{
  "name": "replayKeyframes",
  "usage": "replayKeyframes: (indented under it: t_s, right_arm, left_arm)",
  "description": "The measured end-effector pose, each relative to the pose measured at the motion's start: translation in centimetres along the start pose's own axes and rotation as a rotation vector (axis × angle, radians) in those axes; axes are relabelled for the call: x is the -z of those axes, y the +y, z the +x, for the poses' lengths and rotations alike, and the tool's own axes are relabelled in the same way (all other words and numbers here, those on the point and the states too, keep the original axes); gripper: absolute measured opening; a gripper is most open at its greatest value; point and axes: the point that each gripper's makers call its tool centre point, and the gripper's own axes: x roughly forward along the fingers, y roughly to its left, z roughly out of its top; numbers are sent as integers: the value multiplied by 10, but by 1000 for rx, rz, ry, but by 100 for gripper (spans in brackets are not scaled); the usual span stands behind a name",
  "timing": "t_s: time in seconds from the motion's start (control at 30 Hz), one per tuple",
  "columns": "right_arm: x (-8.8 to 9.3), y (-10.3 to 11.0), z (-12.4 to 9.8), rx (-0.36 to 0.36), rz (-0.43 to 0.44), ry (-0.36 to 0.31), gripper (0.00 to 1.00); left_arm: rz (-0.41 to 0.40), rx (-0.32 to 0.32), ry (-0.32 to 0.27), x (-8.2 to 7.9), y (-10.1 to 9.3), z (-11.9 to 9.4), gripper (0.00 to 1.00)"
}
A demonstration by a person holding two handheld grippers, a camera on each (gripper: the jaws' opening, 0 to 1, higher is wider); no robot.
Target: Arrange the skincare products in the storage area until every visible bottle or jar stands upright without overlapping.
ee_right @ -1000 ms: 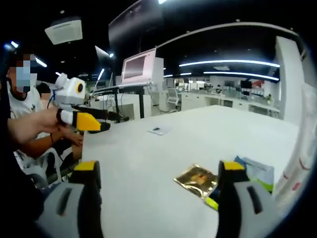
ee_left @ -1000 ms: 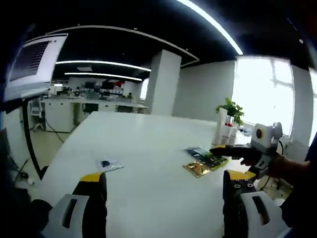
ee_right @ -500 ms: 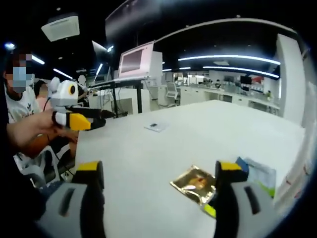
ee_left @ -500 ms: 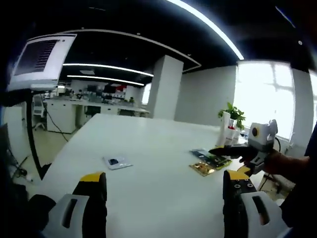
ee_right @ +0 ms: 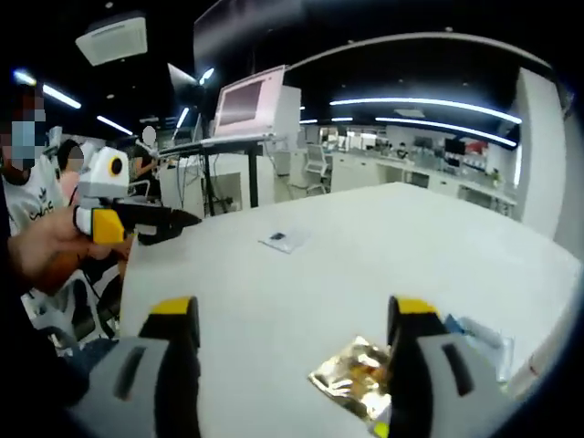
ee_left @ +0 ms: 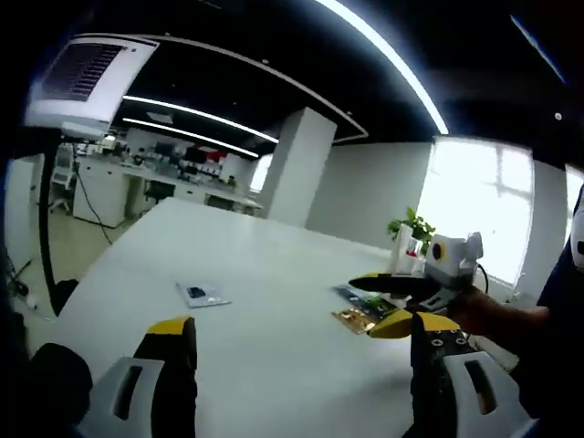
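Both pairs of tongs stand wide apart and hold nothing. In the left gripper view the left tongs (ee_left: 297, 365) hover over the white worktop (ee_left: 255, 274), and the right tongs (ee_left: 388, 306) reach in from the right, a hand (ee_left: 474, 310) behind them. Just beside those tips lie a gold sachet (ee_left: 358, 318) and a dark green packet (ee_left: 358, 298), flat and touching; a small clear sachet (ee_left: 199, 293) lies well apart to the left. A white bottle (ee_left: 402, 254) stands upright at the far edge near a potted plant (ee_left: 411, 225). In the right gripper view the right tongs (ee_right: 292, 351) sit above the gold sachet (ee_right: 351, 376).
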Motion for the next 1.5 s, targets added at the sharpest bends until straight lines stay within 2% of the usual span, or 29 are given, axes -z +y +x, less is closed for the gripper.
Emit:
replayKeyframes:
  t_s: [0.13, 0.17, 0.23, 0.3, 0.4, 0.47, 0.57, 0.77, 1.0, 1.17, 1.37, 1.5]
  right_arm:
    - [-9, 0, 11, -2, 1, -7, 79]
    - [-12, -2, 15, -6, -8, -4, 77]
    - [-14, 3, 24, -14, -29, 15, 77]
    - [-17, 7, 29, -18, -39, 18, 77]
    - [-23, 9, 34, -16, -46, 15, 76]
    - [-25, 10, 37, -17, -48, 16, 76]
    - [-26, 14, 42, -25, -57, 24, 77]
    - [-26, 14, 46, -19, -73, 35, 77]
    - [-17, 13, 58, -34, -75, 77, 76]
    - [-19, 16, 64, -51, -94, 85, 76]
    - [-19, 20, 69, -60, -106, 100, 76]
    - [-13, 26, 73, -77, -114, 121, 76]
  left_arm:
    - [12, -8, 28, 5, 4, 1, 100]
    - [1, -5, 31, 7, 5, 1, 100]
    - [-76, 22, 34, 9, 2, 2, 100]
    - [-69, 44, 17, 7, -1, 2, 100]
    - [-58, 38, 2, 5, 0, -1, 100]
    - [-82, 2, 13, 5, 7, -4, 100]
    - [-69, -4, -9, 2, 11, -8, 100]
    - [-58, 1, -24, -3, 12, -13, 100]
    - [-47, -15, 7, 5, 12, -15, 100]
    - [-27, -12, -30, -2, 11, -17, 100]
    - [-14, -29, -12, 3, 13, -20, 100]
    - [-34, -9, -11, 7, 8, -19, 100]
